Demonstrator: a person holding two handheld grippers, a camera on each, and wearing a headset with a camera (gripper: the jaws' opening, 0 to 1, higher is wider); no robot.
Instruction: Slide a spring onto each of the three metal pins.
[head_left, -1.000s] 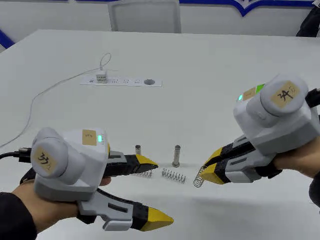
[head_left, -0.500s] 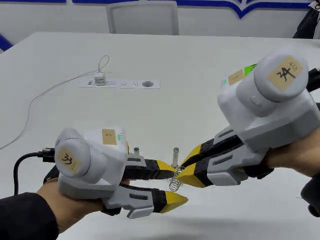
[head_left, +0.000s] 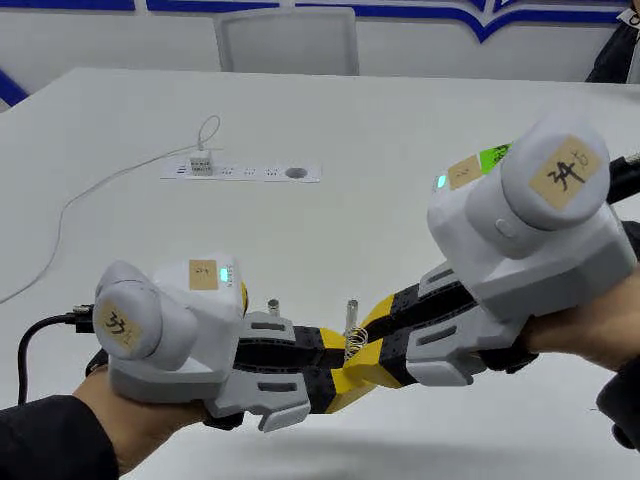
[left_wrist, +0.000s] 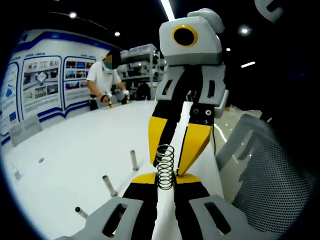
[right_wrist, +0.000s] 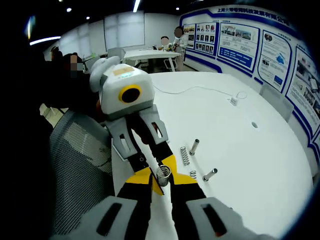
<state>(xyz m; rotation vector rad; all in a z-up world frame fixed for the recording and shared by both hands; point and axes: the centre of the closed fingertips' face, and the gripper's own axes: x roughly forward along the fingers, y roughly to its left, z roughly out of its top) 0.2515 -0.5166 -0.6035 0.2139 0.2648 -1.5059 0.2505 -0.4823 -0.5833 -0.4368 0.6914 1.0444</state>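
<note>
Spring (left_wrist: 165, 167) stands upright between my two claws, which meet tip to tip just above the table (head_left: 420, 170). My left claw (left_wrist: 165, 179) is narrow and pinches the lower coils. My right claw (right_wrist: 162, 181) is narrow too and grips the same spring from the opposite side.

A second ago my left claw gaped wide and the right one alone carried the spring, well apart from it. Half a second ago the tips had met, but the left was still wide.

Just beyond the tips stands a pin (head_left: 351, 312), with a second pin (head_left: 273, 305) to its left. Past them the tabletop lies open up to the power strip (head_left: 243, 170) and on to the far edge by the chair (head_left: 290, 40).

In the left gripper view I count three pins. I count three springs: one held, plus a loose spring (right_wrist: 185, 155) and a smaller-looking loose spring (right_wrist: 193, 174) lying beside the pins.
</note>
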